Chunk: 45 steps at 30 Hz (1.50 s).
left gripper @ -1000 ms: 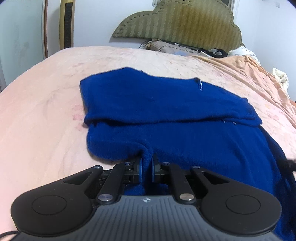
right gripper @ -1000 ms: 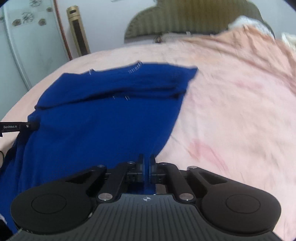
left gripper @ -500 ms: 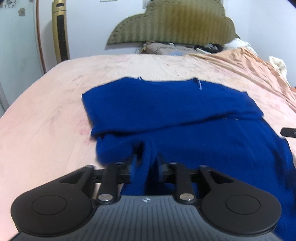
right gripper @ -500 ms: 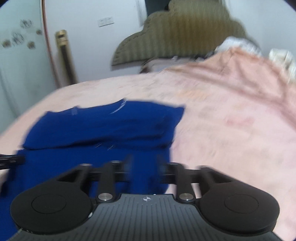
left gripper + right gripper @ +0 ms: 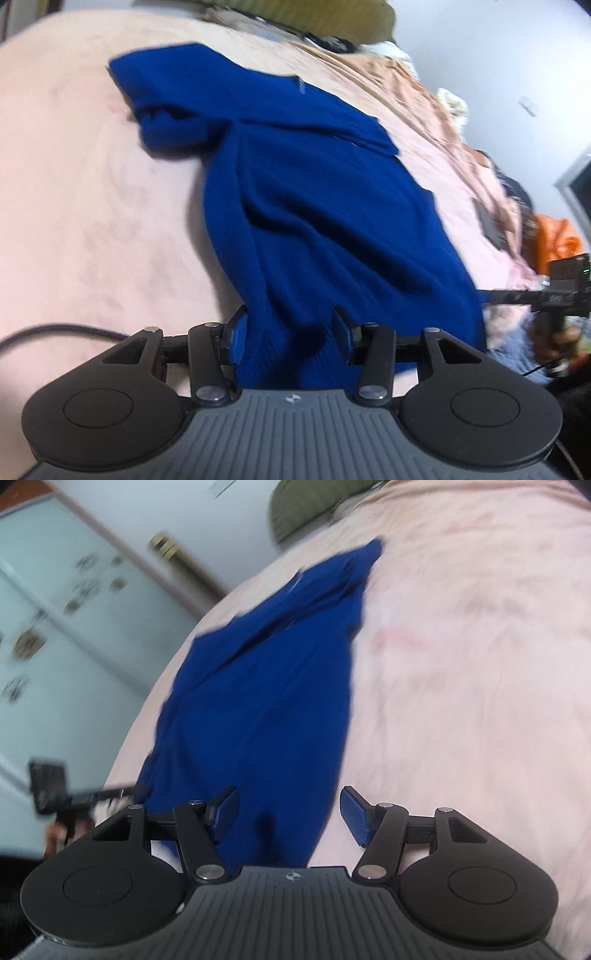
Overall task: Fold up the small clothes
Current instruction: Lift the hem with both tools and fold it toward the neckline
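Blue knit garment [image 5: 325, 192] lies partly folded on the pink bedspread [image 5: 81, 177], its near hem rumpled between the spread, empty jaws of the left gripper [image 5: 288, 338]; right gripper [image 5: 290, 814] likewise gapes, so uneven regrasping could skew the fold

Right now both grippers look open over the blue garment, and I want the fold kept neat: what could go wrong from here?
The left gripper and right gripper stand open with the blue garment loose between their fingers, so a finger could snag the cloth and drag it. The far left corner is already bunched; it may stay rumpled. The black cable on the pink bedspread could catch the cloth's edge.
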### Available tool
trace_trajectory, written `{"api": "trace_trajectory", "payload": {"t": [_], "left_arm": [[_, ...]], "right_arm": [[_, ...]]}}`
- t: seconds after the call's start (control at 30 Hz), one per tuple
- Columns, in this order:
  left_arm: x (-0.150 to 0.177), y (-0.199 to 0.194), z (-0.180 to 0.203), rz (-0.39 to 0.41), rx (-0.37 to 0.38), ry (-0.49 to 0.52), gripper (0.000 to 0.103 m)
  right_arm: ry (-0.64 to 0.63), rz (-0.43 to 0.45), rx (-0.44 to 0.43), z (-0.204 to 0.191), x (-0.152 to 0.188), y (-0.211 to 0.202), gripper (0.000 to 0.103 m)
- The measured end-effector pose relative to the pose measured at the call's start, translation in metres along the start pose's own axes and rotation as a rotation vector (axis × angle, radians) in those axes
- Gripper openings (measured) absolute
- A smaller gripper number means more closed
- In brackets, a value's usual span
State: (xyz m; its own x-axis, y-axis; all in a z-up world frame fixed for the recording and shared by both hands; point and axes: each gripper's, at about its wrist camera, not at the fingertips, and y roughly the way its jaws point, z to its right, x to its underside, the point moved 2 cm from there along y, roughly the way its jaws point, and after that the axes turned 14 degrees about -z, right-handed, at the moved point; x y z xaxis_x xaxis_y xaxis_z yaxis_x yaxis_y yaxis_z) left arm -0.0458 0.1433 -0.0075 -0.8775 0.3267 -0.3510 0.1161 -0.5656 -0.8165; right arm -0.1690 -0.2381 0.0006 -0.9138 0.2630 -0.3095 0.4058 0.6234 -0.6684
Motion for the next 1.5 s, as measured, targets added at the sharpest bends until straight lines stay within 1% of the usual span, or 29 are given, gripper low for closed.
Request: {"api": "trace_trajectory", "payload": {"t": [0.07, 0.13, 0.2, 0.27, 0.33, 0.43, 0.47, 0.5, 0.53, 0.6, 0.67, 0.73, 0.8, 0.87, 0.97, 1.07, 1.13, 1.17, 1.23, 1.3, 1.4, 1.5], "left_arm": [[0.003, 0.000, -0.002, -0.007, 0.025, -0.012, 0.046], [0.002, 0.001, -0.001, -0.009, 0.041, -0.022, 0.046], [0.004, 0.002, 0.003, -0.020, 0.070, -0.015, 0.046], [0.010, 0.003, 0.006, -0.041, 0.089, 0.008, 0.046], [0.018, 0.003, 0.009, -0.046, 0.091, 0.033, 0.046], [0.025, 0.001, 0.008, -0.036, 0.098, 0.028, 0.046], [0.026, 0.002, 0.007, -0.030, 0.099, 0.021, 0.045], [0.025, 0.003, 0.007, -0.025, 0.101, 0.007, 0.044], [0.023, 0.005, 0.008, -0.019, 0.100, -0.004, 0.041], [0.020, 0.012, 0.013, -0.032, 0.097, -0.004, 0.011], [0.017, 0.020, 0.020, -0.037, 0.071, 0.000, 0.006], [0.017, 0.015, 0.029, -0.003, 0.052, 0.021, 0.006], [0.017, 0.004, 0.038, 0.054, 0.065, 0.044, 0.006], [0.019, -0.022, 0.047, 0.134, 0.082, 0.081, 0.005], [0.026, -0.065, 0.058, 0.257, 0.101, 0.149, 0.005], [0.036, -0.095, 0.064, 0.338, 0.131, 0.203, 0.005], [0.039, -0.097, 0.063, 0.347, 0.127, 0.207, 0.005], [0.038, -0.093, 0.059, 0.336, 0.119, 0.188, 0.006], [0.032, -0.082, 0.054, 0.301, 0.104, 0.139, 0.006], [0.023, -0.074, 0.053, 0.283, 0.092, 0.118, 0.005], [0.005, -0.075, 0.054, 0.305, 0.083, 0.114, 0.005], [-0.013, -0.077, 0.053, 0.349, 0.057, 0.105, 0.006]], "right_arm": [[-0.031, -0.029, -0.048, -0.008, 0.011, 0.004, 0.066], [-0.024, -0.046, -0.121, -0.014, 0.016, 0.012, 0.066], [-0.013, -0.046, -0.181, -0.019, 0.017, 0.023, 0.066], [-0.007, -0.048, -0.217, -0.025, 0.017, 0.032, 0.065], [-0.017, -0.050, -0.219, -0.034, 0.012, 0.038, 0.063], [-0.044, -0.061, -0.204, -0.045, 0.007, 0.044, 0.061], [-0.050, -0.061, -0.196, -0.047, 0.005, 0.043, 0.056], [-0.051, -0.060, -0.182, -0.050, 0.003, 0.043, 0.049], [-0.052, -0.059, -0.161, -0.051, 0.001, 0.043, 0.045], [-0.061, -0.053, -0.109, -0.054, 0.001, 0.048, 0.027], [-0.076, -0.050, -0.068, -0.058, 0.002, 0.053, 0.022], [-0.104, -0.043, -0.035, -0.064, 0.004, 0.054, 0.019], [-0.117, -0.024, -0.032, -0.072, 0.001, 0.053, 0.018], [-0.125, 0.013, -0.054, -0.078, -0.004, 0.043, 0.018], [-0.163, 0.089, -0.111, -0.092, -0.012, 0.012, 0.018], [-0.216, 0.145, -0.167, -0.104, -0.013, -0.021, 0.018], [-0.236, 0.153, -0.191, -0.104, -0.010, -0.035, 0.018], [-0.237, 0.144, -0.189, -0.101, -0.009, -0.036, 0.018], [-0.205, 0.110, -0.162, -0.092, -0.010, -0.029, 0.018], [-0.156, 0.076, -0.146, -0.082, -0.011, -0.017, 0.018], [-0.158, 0.078, -0.155, -0.083, -0.018, -0.011, 0.018], [-0.157, 0.128, -0.179, -0.090, -0.038, -0.013, 0.018]]}}
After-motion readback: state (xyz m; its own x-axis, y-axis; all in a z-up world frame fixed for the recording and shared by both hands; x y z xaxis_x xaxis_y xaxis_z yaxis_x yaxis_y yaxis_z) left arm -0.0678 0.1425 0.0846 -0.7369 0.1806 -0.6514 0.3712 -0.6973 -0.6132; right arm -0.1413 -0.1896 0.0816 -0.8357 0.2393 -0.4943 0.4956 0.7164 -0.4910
